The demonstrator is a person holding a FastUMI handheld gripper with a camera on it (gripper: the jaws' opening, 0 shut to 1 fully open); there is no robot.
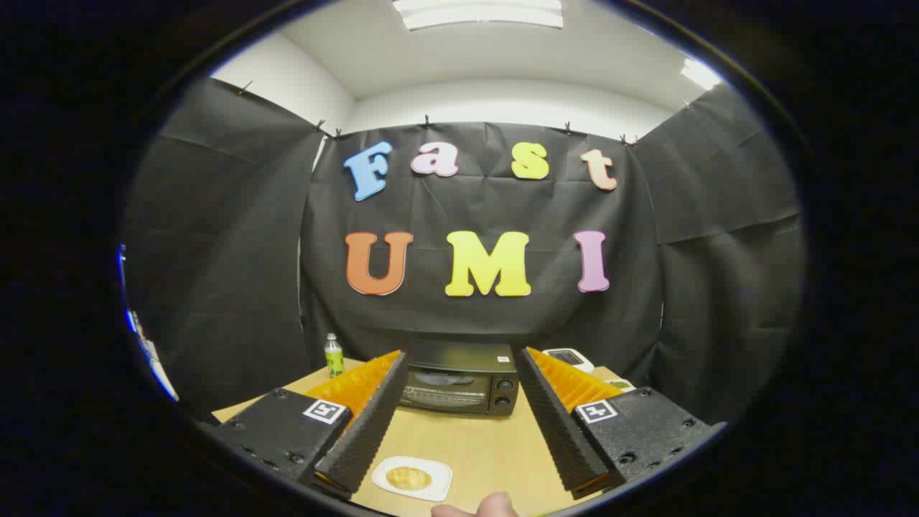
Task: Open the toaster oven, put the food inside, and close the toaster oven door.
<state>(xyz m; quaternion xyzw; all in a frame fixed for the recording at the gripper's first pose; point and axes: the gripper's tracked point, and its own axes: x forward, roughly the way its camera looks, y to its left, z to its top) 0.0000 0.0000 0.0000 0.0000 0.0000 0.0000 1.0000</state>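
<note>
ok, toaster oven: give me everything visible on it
The toaster oven is a small black box, metal by the look, standing upright on the wooden table against the booth's back wall, front facing the camera. Its glass door is shut, a rack faintly visible behind it. Two round knobs sit stacked at the front's right side, and a small white sticker is on top. It lies beyond the open claw, framed between the fingers, untouched.

Bright, even light falls from the long white ceiling light panels above my booth, the second one blown out to glare. The pale wooden table is softly lit with only faint shadows. My fisheye bends straight lines hard toward the rim, and the black ridged foam fingers, spread wide, look slightly soft up close
</note>
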